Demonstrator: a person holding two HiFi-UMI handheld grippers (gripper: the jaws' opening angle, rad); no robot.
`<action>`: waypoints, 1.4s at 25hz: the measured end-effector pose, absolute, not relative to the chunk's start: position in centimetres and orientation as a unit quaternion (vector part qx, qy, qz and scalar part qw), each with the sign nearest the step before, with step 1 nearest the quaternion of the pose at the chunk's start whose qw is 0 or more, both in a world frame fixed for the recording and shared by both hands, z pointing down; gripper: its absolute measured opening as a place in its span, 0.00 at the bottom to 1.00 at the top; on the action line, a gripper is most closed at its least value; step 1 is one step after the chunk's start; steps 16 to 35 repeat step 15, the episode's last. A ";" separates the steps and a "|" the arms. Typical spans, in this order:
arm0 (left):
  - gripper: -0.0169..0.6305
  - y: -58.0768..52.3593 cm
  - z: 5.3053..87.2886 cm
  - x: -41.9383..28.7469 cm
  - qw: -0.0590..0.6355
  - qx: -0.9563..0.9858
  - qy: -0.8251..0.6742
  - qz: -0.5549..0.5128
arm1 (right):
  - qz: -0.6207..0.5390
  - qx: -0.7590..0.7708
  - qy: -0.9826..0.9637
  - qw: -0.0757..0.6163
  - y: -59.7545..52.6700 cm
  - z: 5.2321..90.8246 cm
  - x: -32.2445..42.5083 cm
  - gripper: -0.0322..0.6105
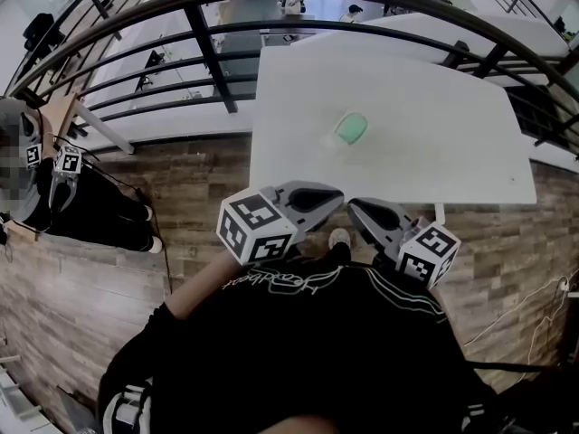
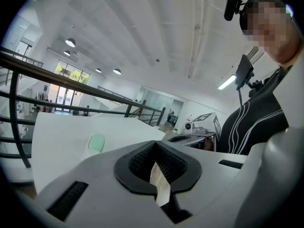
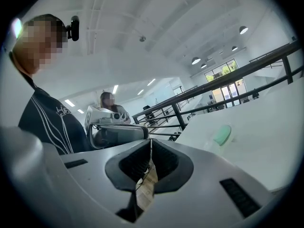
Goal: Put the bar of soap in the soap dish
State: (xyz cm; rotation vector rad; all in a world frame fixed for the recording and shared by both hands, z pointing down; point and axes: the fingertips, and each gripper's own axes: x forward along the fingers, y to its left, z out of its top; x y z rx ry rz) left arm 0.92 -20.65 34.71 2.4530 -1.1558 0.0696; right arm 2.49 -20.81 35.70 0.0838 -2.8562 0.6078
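A pale green bar of soap (image 1: pixel 351 127) lies near the middle of the white table (image 1: pixel 452 152). It also shows in the left gripper view (image 2: pixel 97 142) and the right gripper view (image 3: pixel 222 135). A faint translucent soap dish (image 1: pixel 331 140) adjoins its near left side; I cannot tell whether the soap rests in it. My left gripper (image 1: pixel 331 198) and right gripper (image 1: pixel 359 210) hang side by side below the table's near edge, close to my body and well short of the soap. Both are shut with nothing between their jaws (image 2: pixel 154 145) (image 3: pixel 150 142).
A black railing (image 1: pixel 208 48) curves behind and to the left of the table. Wood-plank floor (image 1: pixel 199 179) lies between me and the table. Another person (image 1: pixel 54 188) with marker cubes sits at the far left. A cable (image 1: pixel 525 310) trails on the floor at the right.
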 end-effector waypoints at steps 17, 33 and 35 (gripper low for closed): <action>0.04 -20.2 34.7 1.8 0.220 0.882 -0.415 0.026 | 0.206 0.025 -0.971 0.116 -20.0 35.6 3.1 0.08; 0.04 -20.2 34.7 1.8 0.220 0.882 -0.415 0.026 | 0.206 0.025 -0.971 0.116 -20.0 35.6 3.1 0.08; 0.04 -20.2 34.7 1.8 0.220 0.882 -0.415 0.026 | 0.206 0.025 -0.971 0.116 -20.0 35.6 3.1 0.08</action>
